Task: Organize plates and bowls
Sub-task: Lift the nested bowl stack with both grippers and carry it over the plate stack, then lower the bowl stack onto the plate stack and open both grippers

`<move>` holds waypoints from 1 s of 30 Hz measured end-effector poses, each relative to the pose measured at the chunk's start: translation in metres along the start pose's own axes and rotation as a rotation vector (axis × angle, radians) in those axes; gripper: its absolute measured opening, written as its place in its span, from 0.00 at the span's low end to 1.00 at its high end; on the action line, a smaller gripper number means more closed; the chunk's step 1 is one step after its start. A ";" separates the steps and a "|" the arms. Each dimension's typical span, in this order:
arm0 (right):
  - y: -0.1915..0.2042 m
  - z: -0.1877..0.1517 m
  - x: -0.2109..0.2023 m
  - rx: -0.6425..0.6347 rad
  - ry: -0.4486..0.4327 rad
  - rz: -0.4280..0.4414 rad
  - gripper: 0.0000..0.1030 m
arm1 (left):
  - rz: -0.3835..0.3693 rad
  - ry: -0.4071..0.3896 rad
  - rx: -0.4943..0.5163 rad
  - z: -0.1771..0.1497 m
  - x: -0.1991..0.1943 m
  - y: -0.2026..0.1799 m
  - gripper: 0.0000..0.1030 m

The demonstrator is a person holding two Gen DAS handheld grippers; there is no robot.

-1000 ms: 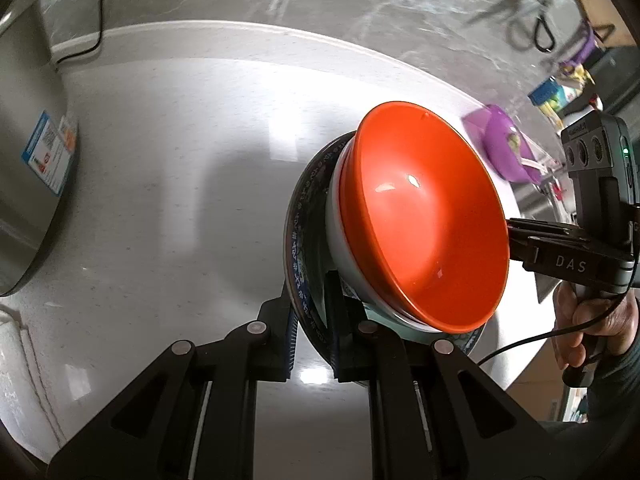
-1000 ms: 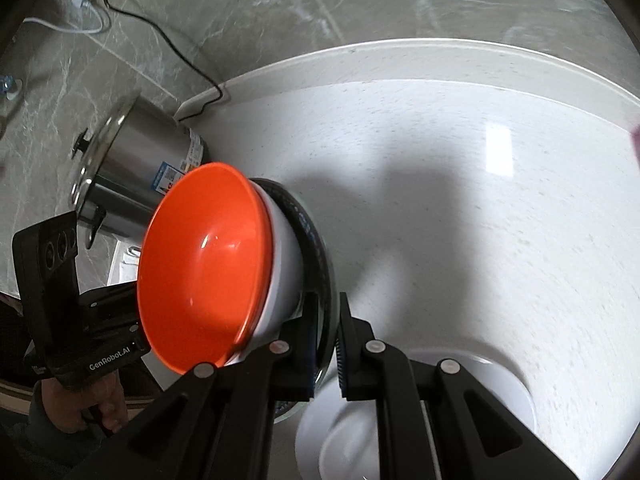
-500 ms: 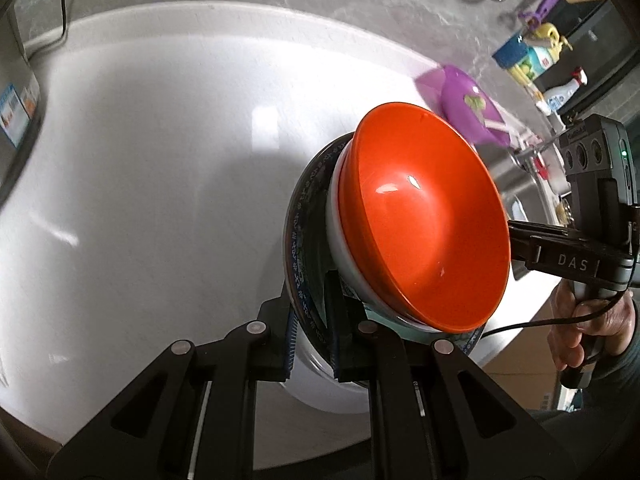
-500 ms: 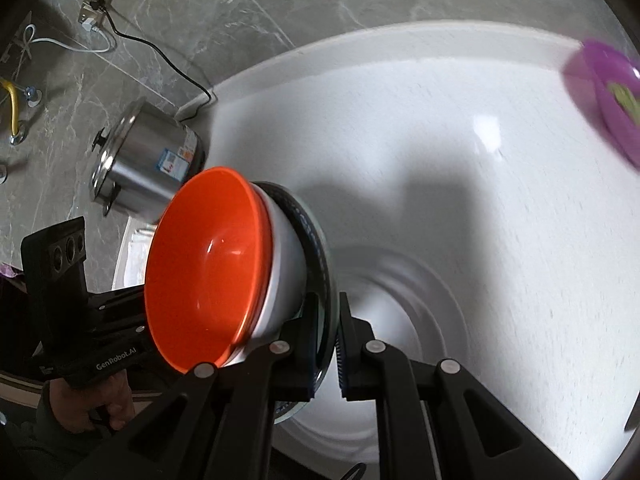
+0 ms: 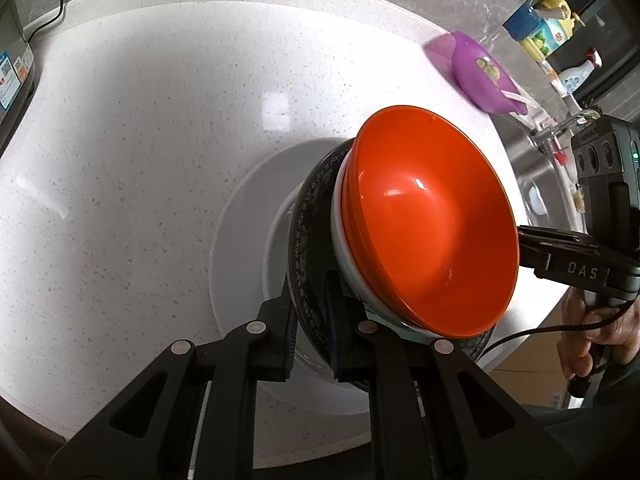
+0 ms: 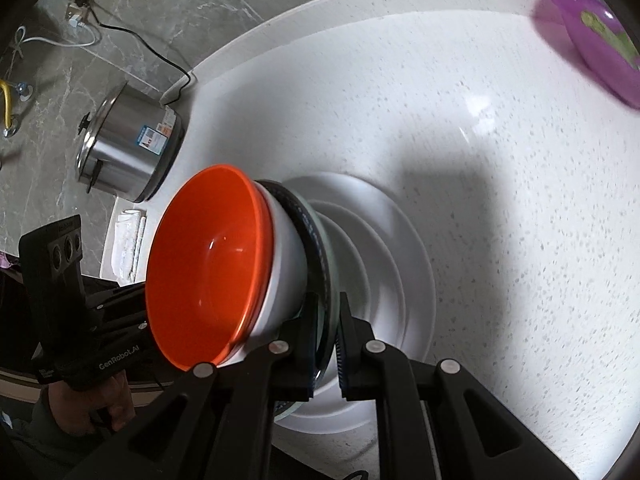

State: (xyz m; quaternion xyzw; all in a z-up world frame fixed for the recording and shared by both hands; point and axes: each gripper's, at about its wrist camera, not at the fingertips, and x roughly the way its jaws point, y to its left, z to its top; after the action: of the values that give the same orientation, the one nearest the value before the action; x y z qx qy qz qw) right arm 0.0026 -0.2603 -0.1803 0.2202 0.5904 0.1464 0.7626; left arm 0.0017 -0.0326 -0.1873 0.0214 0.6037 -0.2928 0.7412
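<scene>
A dark blue-patterned plate [image 5: 312, 208] carries an orange bowl [image 5: 432, 220] that is white on the outside. My left gripper [image 5: 312, 332] is shut on the plate's near rim. From the opposite side my right gripper [image 6: 326, 352] is shut on the same plate [image 6: 316, 232], with the orange bowl [image 6: 208, 268] beyond it. Each gripper shows in the other's view: the right gripper [image 5: 528, 240] and the left gripper [image 6: 136, 320]. Under the held plate, a stack of white plates [image 6: 400, 248] rests on the counter, and its wide rim [image 5: 240, 232] shows in the left wrist view.
A purple bowl [image 5: 484, 76] sits at the counter's far right by a steel sink [image 5: 536, 184] and bottles [image 5: 540, 28]. A steel pot [image 6: 128, 144] with a cord stands at the far left, a folded white cloth [image 6: 128, 236] near it. A person's hand [image 5: 580, 344] grips the right handle.
Both grippers have carried the plate with the bowl sideways across the counter, away from the pot. The white plates have come in under it and the purple bowl into view.
</scene>
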 end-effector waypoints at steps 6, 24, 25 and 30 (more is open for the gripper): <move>-0.008 -0.007 0.007 0.017 -0.002 -0.002 0.11 | 0.014 0.014 0.006 0.005 0.015 0.001 0.10; -0.008 -0.011 0.019 -0.014 -0.039 -0.009 0.11 | 0.008 -0.022 -0.015 0.012 0.033 0.001 0.11; -0.007 -0.011 0.019 -0.016 -0.045 -0.009 0.11 | 0.006 -0.025 -0.015 0.012 0.033 0.001 0.11; -0.003 -0.016 0.018 -0.024 -0.061 -0.029 0.10 | -0.005 -0.038 -0.023 0.006 0.031 0.002 0.12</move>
State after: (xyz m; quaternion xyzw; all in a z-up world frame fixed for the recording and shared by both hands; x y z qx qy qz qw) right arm -0.0088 -0.2518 -0.2003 0.2070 0.5683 0.1356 0.7847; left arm 0.0107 -0.0460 -0.2140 0.0055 0.5930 -0.2880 0.7519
